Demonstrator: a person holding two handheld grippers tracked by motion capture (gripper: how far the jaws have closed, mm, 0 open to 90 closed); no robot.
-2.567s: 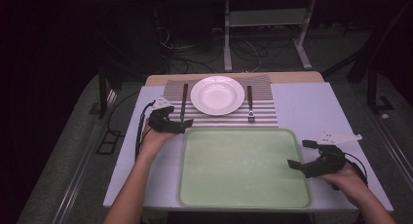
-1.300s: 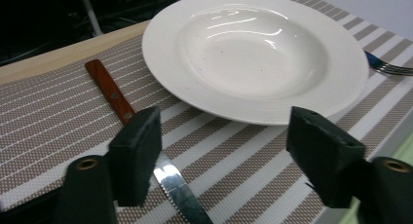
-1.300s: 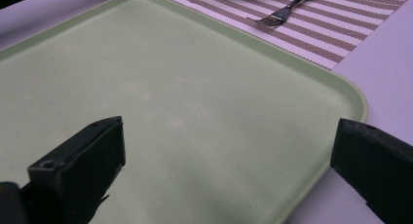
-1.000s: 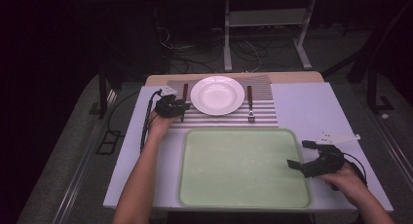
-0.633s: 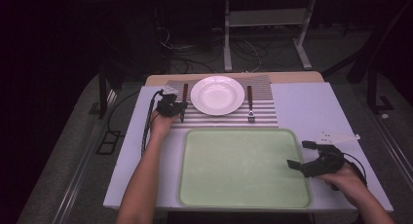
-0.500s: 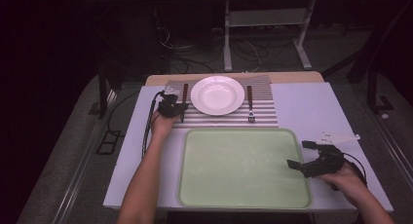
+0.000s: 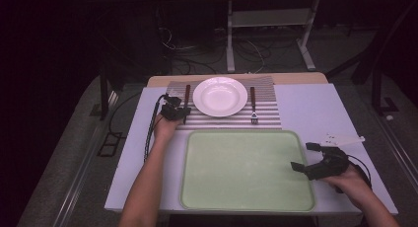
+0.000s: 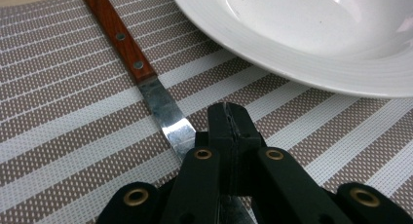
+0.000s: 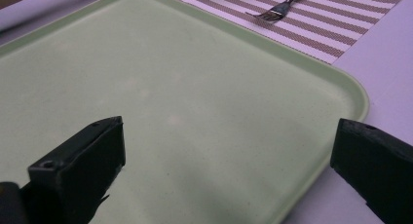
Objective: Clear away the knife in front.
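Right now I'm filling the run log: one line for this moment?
left gripper: shut on knife blade, beside plate | right gripper: open over tray edge

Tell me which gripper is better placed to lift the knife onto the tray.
Left. The left gripper is already shut on the knife blade beside the plate, so it likely only needs to lift. The right gripper is open at the tray right edge, far from it.
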